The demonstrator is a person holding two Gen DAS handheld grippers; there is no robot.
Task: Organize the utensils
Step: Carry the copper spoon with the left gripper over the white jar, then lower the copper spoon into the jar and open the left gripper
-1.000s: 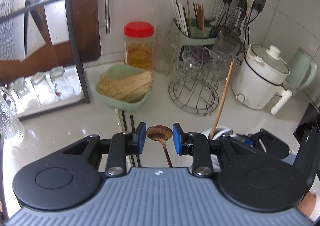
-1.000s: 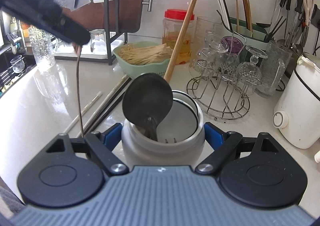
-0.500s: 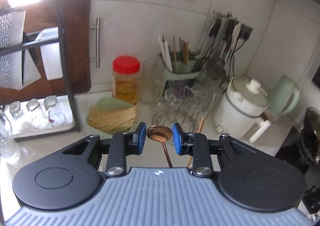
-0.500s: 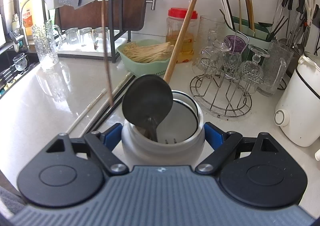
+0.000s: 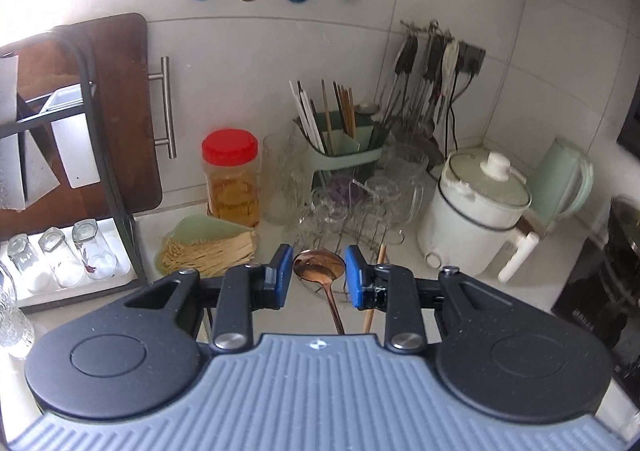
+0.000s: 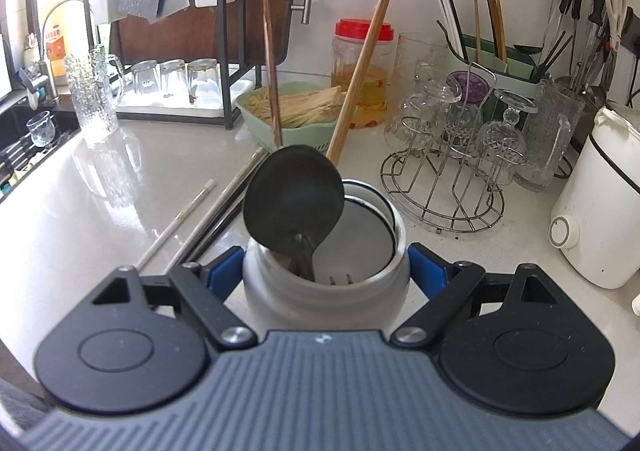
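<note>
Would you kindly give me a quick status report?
Left claw carrying copper spoon, handle hanging down. Right claw clamped on white holder. Black ladle and wooden stick crowd its mouth.

Bare white countertop (image 6: 60,219) lies open on the left; loose chopsticks (image 6: 208,219) cross it. Right of the grey utensil jar (image 6: 324,283), a wire glass rack (image 6: 444,187) and white cooker (image 6: 596,211) crowd the space

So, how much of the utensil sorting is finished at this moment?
About half. Done: a ladle, a wooden-handled tool and a fork stand in the jar, gripped by the right gripper. In hand: the left gripper holds a spoon in the air near the jar. Left: that spoon, and the sticks on the counter.
</note>
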